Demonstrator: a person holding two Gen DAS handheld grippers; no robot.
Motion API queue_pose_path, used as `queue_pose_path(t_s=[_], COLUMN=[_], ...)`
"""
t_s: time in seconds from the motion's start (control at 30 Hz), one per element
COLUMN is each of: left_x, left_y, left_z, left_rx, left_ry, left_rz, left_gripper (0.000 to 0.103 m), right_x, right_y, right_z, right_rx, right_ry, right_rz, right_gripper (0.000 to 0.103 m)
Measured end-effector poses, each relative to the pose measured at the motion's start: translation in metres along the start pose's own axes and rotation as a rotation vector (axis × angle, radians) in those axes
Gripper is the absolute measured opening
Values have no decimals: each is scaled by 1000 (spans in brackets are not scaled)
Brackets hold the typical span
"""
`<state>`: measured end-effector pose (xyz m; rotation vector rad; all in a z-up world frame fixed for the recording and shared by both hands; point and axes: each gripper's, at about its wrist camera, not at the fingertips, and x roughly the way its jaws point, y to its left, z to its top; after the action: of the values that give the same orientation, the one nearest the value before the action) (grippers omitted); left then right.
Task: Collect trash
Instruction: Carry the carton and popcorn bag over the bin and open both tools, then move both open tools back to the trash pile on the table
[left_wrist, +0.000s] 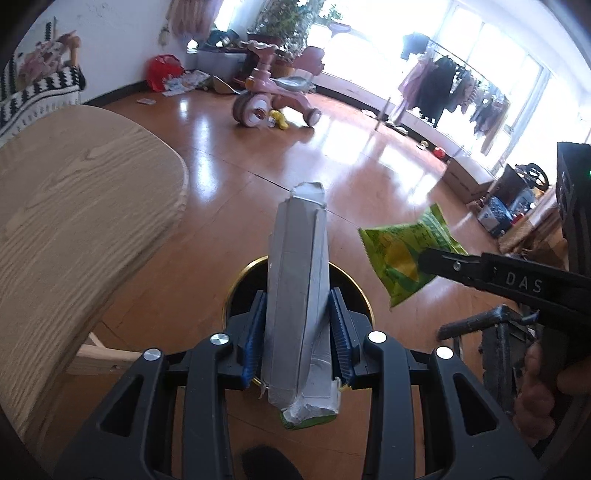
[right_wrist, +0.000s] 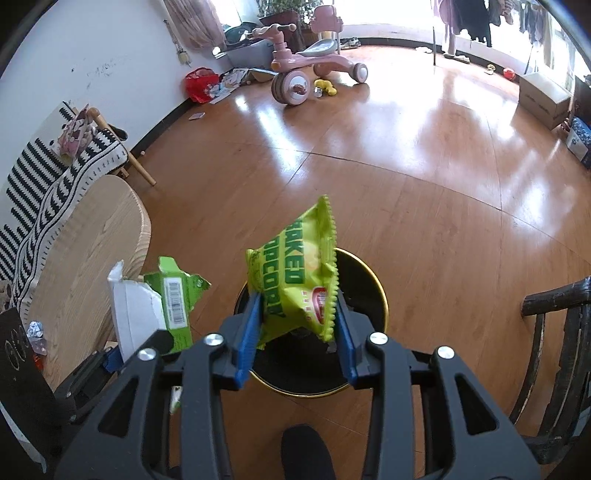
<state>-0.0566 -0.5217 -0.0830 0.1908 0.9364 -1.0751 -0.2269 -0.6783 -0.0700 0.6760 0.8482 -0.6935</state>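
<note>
Your left gripper (left_wrist: 298, 332) squeezes a flattened carton (left_wrist: 299, 295) between its two blue fingers (left_wrist: 255, 343), and the fingers are close together, pressing on its flat sides. The carton is long and thin, and its long way runs straight out from the gripper, away from you, with the torn gray end far out and a crumpled green end near the gripper. From the right wrist view you see the same carton (right_wrist: 155, 302) off to the left, green with a bar code and white inside. Your right gripper (right_wrist: 297, 325) holds a green snack bag (right_wrist: 295, 280), with its blue fingers (right_wrist: 247, 332) pinching the bag's lower part from both sides. The bag stands up and leans forward, with its long way pointing up and away from you, and its zigzag edge runs along the right side. Both things hang in the air over the black trash bin (right_wrist: 380, 295) with the gold rim, which sits on the shiny wood floor (right_wrist: 424, 184). The bin is right under the bag. A light wood table (left_wrist: 74, 221) is close on the left.
</note>
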Motion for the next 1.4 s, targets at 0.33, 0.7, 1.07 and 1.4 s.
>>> queue_pose_path(t_s=[0.33, 0.7, 1.07, 1.4], left_x=[-3, -31, -157, -292], left_y=[0, 19, 122, 253], left_z=[-2, 0, -5, -59], left_rx=[-3, -17, -170, -384], left_ry=[-14, -35, -176, -272], left_rz=[-4, 40, 255, 559], left_gripper=[65, 68, 94, 95], right_x=[-8, -15, -28, -35], right_y=[1, 28, 153, 311], right_z=[1, 2, -12, -60], right_rx=[13, -12, -164, -372], right_ry=[-44, -66, -83, -59], right_rz=[5, 46, 191, 344], right_gripper=[71, 71, 74, 74])
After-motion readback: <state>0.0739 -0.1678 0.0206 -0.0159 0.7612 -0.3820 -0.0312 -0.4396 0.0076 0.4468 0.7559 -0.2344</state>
